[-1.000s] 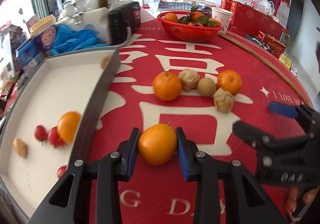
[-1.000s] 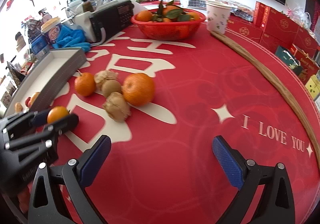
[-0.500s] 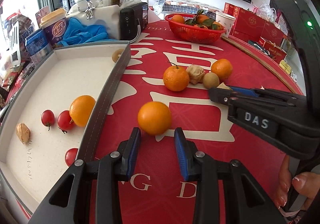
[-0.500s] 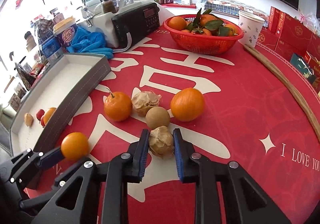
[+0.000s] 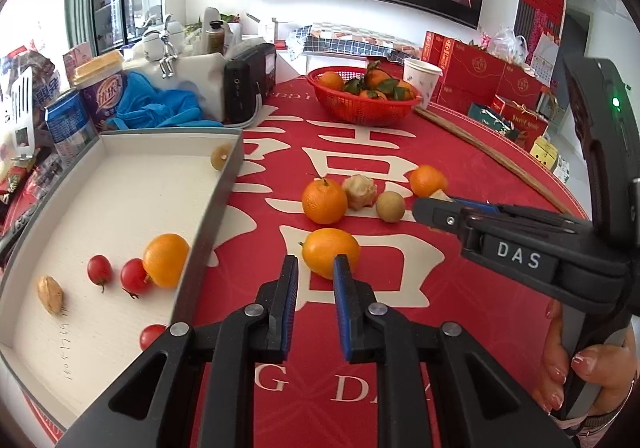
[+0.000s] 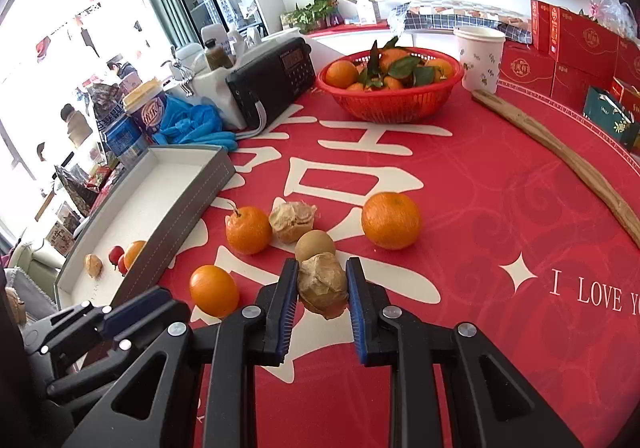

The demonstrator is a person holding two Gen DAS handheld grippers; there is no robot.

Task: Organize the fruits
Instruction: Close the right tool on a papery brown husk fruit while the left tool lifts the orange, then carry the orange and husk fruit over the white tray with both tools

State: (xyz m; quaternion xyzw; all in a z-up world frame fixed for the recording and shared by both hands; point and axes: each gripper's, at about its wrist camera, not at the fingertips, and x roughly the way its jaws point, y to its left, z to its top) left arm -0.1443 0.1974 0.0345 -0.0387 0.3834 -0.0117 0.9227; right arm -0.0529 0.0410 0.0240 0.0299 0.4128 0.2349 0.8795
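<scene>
My right gripper [image 6: 322, 280] is shut on a dried brown husk fruit [image 6: 322, 284], held just above the red cloth in front of a round brown fruit [image 6: 315, 244]. My left gripper [image 5: 315, 272] is empty, its jaws a narrow gap apart, just behind a loose orange [image 5: 330, 253] on the cloth; that orange also shows in the right wrist view [image 6: 213, 290]. More fruit lies ahead: a stemmed orange [image 6: 248, 229], another husk fruit [image 6: 292, 221] and a large orange [image 6: 391, 220]. The white tray [image 5: 224, 184] on the left holds an orange [image 5: 165, 259], cherry tomatoes [image 5: 135, 275] and a walnut [image 5: 50, 293].
A red basket of oranges [image 6: 390, 82] stands at the back, with a paper cup [image 6: 480, 58] and a wooden stick [image 6: 560, 156] to its right. A black radio [image 6: 276, 82], blue gloves [image 6: 192, 124] and cans crowd the back left. Red gift boxes [image 6: 580, 48] line the far right.
My left gripper let go of the orange, drew back and narrowed. My right gripper moved left from open, closed on the husk fruit and lifted it slightly.
</scene>
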